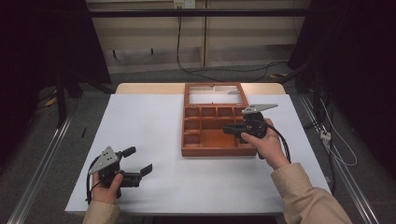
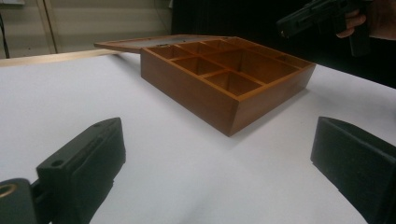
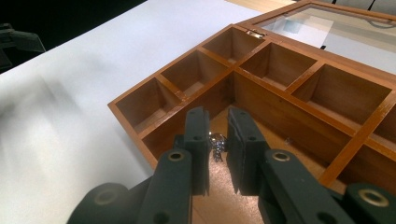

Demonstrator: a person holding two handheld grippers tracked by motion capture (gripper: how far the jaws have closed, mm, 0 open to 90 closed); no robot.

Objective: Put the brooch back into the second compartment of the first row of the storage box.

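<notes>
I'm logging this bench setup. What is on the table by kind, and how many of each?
Handheld grippers: 2, left and right
Wooden compartment box with glass-paned lid open: 1
Small silvery metal item between the right gripper's jaws, inside the box: 1
Total: 4

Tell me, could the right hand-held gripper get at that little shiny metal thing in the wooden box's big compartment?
Probably yes. The right hand-held gripper already sits inside the open brown wooden compartment box, its jaws nearly closed around the small shiny metal piece. The glass-paned lid lies folded back, so nothing blocks it.
</notes>
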